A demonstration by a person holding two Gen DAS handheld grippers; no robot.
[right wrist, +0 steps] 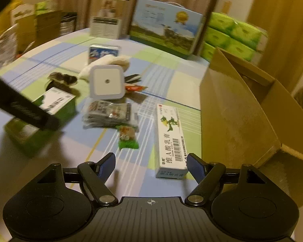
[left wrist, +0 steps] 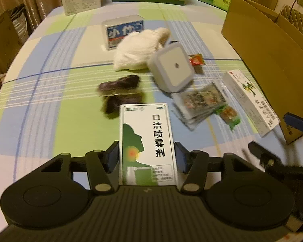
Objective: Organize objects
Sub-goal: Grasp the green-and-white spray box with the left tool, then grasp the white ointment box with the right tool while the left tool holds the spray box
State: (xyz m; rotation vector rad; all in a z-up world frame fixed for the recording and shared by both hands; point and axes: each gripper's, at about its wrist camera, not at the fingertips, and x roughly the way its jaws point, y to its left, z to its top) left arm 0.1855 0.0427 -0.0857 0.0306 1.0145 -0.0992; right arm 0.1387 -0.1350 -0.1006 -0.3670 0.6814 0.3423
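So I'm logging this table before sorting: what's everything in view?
spray box: 1, white-green, between left gripper's fingers
ointment box: 1, white, beside cardboard box
cardboard box: 1, brown, open, right
night light: 1, white, centre
glove: 1, white, behind light
snack packets: several, centre-right
dark bundle: 1, brown
blue-label box: 1, far
tissue packs: several, green, back
left gripper: closed on spray box
right gripper: open, empty

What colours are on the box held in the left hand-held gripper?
White and green box, with black lettering and a red-orange spot; clearest in the left wrist view.
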